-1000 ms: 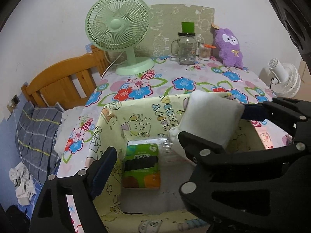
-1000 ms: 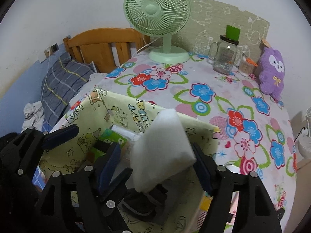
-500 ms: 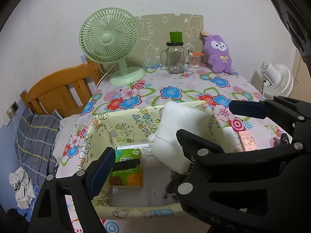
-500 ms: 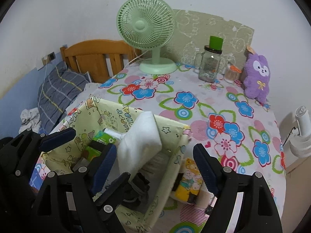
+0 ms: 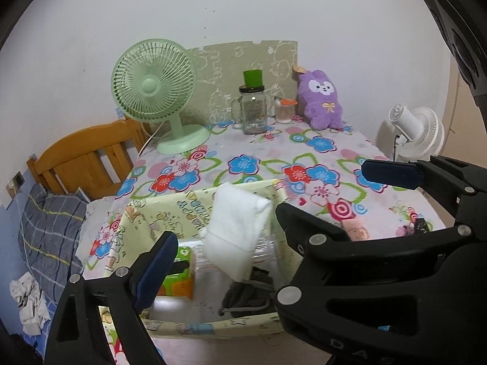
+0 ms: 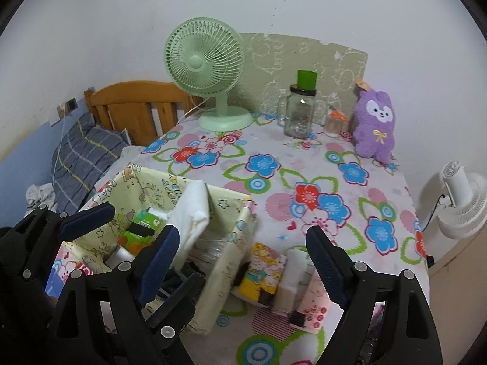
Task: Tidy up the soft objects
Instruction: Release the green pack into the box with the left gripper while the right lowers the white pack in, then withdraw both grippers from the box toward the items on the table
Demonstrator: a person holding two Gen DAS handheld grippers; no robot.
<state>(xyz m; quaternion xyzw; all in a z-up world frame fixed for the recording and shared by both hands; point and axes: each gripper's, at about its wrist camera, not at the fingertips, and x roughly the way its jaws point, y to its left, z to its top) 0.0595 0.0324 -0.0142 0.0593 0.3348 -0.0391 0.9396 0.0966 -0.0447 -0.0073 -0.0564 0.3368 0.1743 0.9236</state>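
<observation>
White pad [image 5: 236, 228] sticks out of the fabric bin [image 6: 225, 203] on the flowery tabletop [image 6: 304, 164]; both tongs [image 5: 264, 213] [image 6: 240, 243] spread wide, green fan [image 6: 204, 60] behind.

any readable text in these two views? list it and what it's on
"HAPPY BIRTHDAY", partly hidden, upside down in the left wrist view: inner wall of the pale yellow cartoon-print fabric bin.
"D A", cut off by the frame edge: black body of the right tool.
Green tissue pack in the bin: print too blurred to read.
Yellow cartoon tissue pack beside the bin: too small to read.
</observation>
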